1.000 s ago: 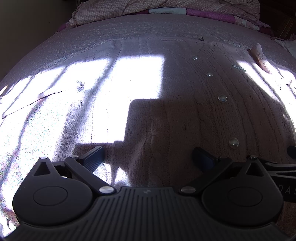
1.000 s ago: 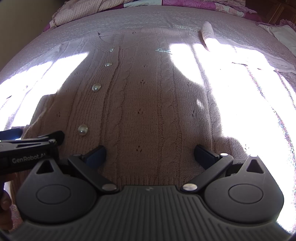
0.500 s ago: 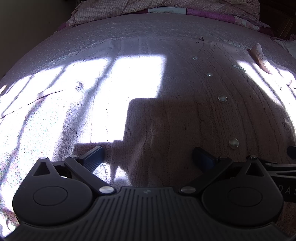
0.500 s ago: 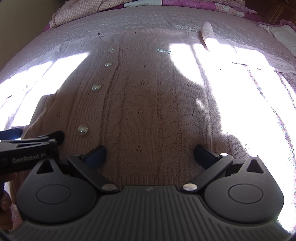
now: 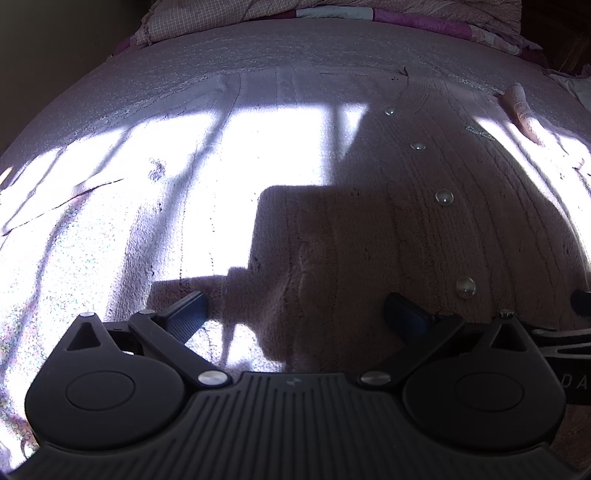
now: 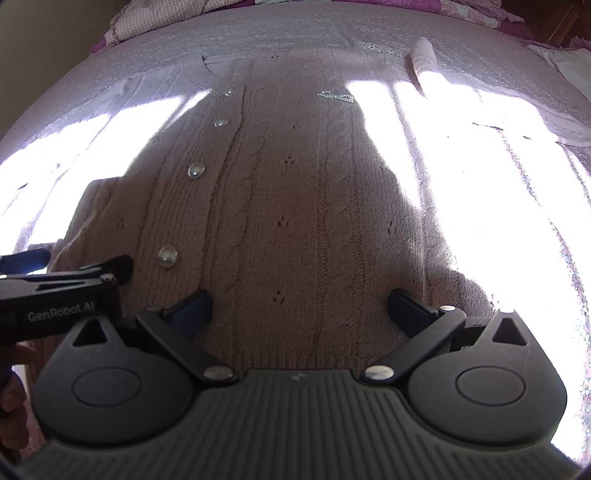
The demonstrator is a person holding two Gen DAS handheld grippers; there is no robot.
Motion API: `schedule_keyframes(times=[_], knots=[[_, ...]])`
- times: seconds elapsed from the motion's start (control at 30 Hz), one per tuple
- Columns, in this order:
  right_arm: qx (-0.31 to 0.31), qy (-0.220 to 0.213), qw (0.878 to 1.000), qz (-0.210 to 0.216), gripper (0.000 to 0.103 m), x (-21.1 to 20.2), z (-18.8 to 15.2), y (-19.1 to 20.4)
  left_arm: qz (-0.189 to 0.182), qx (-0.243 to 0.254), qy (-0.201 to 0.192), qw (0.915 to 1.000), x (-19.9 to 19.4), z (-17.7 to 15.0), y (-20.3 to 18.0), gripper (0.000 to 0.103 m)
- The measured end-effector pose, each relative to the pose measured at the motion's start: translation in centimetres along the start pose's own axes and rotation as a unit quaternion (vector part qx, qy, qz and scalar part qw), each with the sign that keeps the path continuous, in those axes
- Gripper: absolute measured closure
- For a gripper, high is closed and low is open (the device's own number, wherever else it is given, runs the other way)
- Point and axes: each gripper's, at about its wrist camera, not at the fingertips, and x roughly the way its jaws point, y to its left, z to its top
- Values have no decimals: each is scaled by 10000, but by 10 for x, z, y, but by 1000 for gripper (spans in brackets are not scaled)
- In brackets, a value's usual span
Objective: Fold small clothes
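Note:
A small pink cable-knit cardigan (image 6: 303, 206) with a row of pearly buttons (image 6: 196, 170) lies flat on the bed, hem toward me. My right gripper (image 6: 299, 304) hovers open over the hem, just right of the button row. My left gripper (image 5: 295, 312) is open over the cardigan's left half (image 5: 351, 236), with the buttons (image 5: 444, 196) to its right. In the right wrist view the left gripper (image 6: 66, 273) pokes in at the left edge with a hand behind it. One sleeve (image 6: 423, 61) lies across the cardigan's far right corner. Neither gripper holds anything.
The bed cover (image 5: 110, 155) is pale pink and textured, with bright sun patches and dark shadows across it. Rumpled checked and purple bedding (image 5: 332, 11) is piled at the far end. A white cloth (image 6: 569, 62) lies at the far right.

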Motion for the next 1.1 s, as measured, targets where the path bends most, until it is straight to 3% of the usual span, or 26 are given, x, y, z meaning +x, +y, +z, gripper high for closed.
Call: schedule_keyframes(times=[0.3, 0.4, 0.57, 0.7, 0.87, 1.1], knots=[[-139, 274, 9993, 231, 0, 3, 11, -9, -96, -113, 199, 9997, 0, 16, 6, 0], [-79, 300, 9982, 507, 0, -4, 14, -16, -145, -207, 153, 9996, -7, 25, 10, 0], [225, 291, 9945, 982, 0, -16, 37, -49, -187, -251, 147, 9994, -11, 47, 12, 0], [430, 94, 9933, 1073, 0, -25, 61, -85, -318, -286, 282, 9987, -6, 57, 6, 0], [785, -68, 9939, 776, 0, -18, 86, -139, -482, -191, 533, 9972, 8, 62, -9, 0], [1343, -42, 9905, 292, 0, 8, 108, -208, -436, 24, 704, 9966, 24, 65, -39, 0]])
